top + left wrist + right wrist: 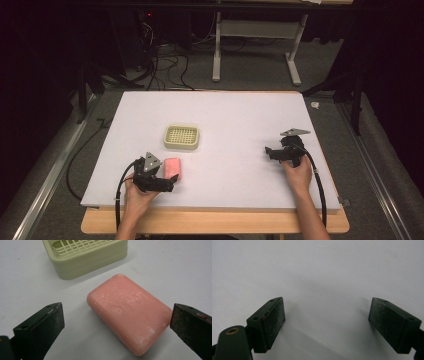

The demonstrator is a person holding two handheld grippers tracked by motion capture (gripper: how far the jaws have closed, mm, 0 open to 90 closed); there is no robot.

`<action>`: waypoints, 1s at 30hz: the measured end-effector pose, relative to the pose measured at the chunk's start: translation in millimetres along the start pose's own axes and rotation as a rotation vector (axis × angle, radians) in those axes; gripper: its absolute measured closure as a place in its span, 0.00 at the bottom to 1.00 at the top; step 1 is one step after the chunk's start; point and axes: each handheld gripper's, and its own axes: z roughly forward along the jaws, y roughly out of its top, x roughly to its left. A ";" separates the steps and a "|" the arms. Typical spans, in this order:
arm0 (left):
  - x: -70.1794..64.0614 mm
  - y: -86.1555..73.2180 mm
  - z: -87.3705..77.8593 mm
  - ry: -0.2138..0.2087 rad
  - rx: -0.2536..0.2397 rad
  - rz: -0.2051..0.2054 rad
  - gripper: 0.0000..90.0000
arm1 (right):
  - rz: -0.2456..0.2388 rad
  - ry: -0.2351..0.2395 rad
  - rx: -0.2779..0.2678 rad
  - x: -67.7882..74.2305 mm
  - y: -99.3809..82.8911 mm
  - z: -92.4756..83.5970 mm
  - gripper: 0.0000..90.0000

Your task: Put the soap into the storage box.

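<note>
1. The pink soap (130, 315) lies flat on the white counter (240, 115), near-left part, just near-left of the pale green dish (182, 137) with the grid top. They sit close but not touching, from what I can see.

2. Left gripper (172, 181) is right at the soap, fingers (40, 327) spread wide with nothing in them. In the left gripper view the bar sits between the two pads. The right-hand pad looks very close to the bar's end, maybe touching, I can't tell. The other pad is clearly off it.

3. Right gripper (268, 151) is well off to the right over bare counter, also wide open and empty. Doesn't look involved at the moment.

4. My guess at the job: pick up the soap and drop it in the dish.

5. Handling-wise: the bar looks dry and chalky, with white scuffs, so probably not as slippery as wet soap. Still, rounded edges and a smooth face mean it could squirt out if pinched near a corner. It's stiff and light enough for one gripper, and hard squeezing may dent it.

6. Where I'd grab: across the flat sides, around the middle, pads square to the faces. The bar sits diagonal to the fingers right now, so some twist first seems wise.
</note>
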 end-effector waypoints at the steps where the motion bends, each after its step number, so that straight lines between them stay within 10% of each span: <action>1: -0.3 0.1 0.9 -0.002 -0.001 0.001 0.00 | 0.000 0.000 0.000 0.0 0.0 0.0 0.16; 30: -3.5 6.9 17.2 -0.011 0.016 0.003 0.00 | 0.001 0.000 0.000 0.2 -0.1 -0.2 0.16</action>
